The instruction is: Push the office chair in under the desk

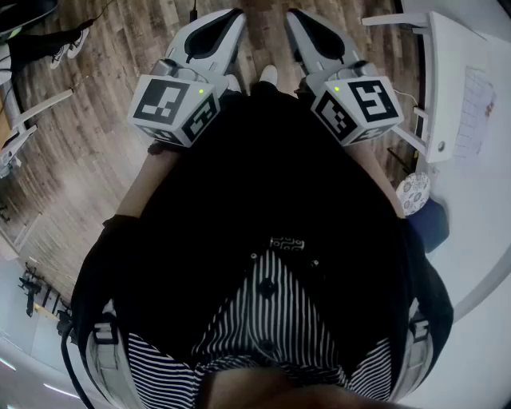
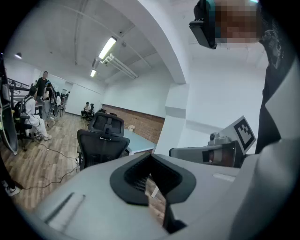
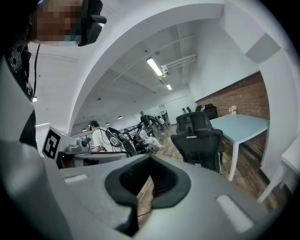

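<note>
- At the far left of the room, people [image 2: 33,117] sit near a white wall.
- The wooden plank floor [image 1: 80,136] covers the whole room. Above it, a long ceiling lamp [image 2: 107,48] is lit on the white ceiling.
- We hold the left gripper [image 1: 225,19] low over the floor. Its jaws are closed together and nothing is between them.
- The office chair [image 2: 101,146] is black, with a mesh back and a headrest. It stands ahead of us, well apart from both grippers, with its back turned to us. It is just in front of the desk [image 3: 241,124], at its near end. We cannot tell if the seat is under the top.
- The right gripper [image 1: 306,22] is beside the left one. Its jaws are also closed and empty.
- The desk has a pale blue top and white legs, and it stands along a brick wall [image 3: 253,96].
- At the far right, close to us, a white table [image 1: 447,64] carries a sheet of paper [image 1: 479,108].
</note>
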{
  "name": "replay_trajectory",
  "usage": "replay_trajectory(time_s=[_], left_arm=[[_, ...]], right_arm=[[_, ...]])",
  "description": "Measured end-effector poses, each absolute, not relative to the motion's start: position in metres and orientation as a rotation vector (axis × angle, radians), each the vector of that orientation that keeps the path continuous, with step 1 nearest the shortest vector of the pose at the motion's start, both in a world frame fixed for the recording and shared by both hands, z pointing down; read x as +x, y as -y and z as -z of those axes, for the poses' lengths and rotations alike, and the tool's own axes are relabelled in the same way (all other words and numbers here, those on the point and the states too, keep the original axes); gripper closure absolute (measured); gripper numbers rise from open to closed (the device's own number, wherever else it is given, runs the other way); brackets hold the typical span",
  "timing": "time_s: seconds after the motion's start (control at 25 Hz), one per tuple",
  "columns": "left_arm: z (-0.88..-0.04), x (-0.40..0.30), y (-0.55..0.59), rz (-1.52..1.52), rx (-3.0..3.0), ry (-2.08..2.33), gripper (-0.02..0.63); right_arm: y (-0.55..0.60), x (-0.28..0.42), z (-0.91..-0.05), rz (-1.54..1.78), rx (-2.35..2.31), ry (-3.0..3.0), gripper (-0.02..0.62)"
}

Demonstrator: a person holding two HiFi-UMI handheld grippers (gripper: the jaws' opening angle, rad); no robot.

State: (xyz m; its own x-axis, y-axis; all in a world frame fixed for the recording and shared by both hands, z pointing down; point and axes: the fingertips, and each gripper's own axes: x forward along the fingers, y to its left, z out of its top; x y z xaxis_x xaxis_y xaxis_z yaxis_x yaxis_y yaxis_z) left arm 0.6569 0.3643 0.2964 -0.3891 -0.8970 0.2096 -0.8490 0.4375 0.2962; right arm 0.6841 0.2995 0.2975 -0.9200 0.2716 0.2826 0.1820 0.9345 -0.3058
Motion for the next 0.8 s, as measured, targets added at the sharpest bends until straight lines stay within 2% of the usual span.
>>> replay_trajectory(time_s=[0.36, 0.8], left_arm=[[-0.297, 0.662, -0.365, 0.176, 1.500, 2.364, 0.606], [-0.290, 0.659, -0.357, 0.141, 1.532, 2.380, 0.606]], right_arm=[[-0.303, 0.691, -0.328, -0.414, -0.280, 2.664, 0.594], [-0.331, 0.696, -0.332, -0.261, -0.357, 2.626, 0.594]])
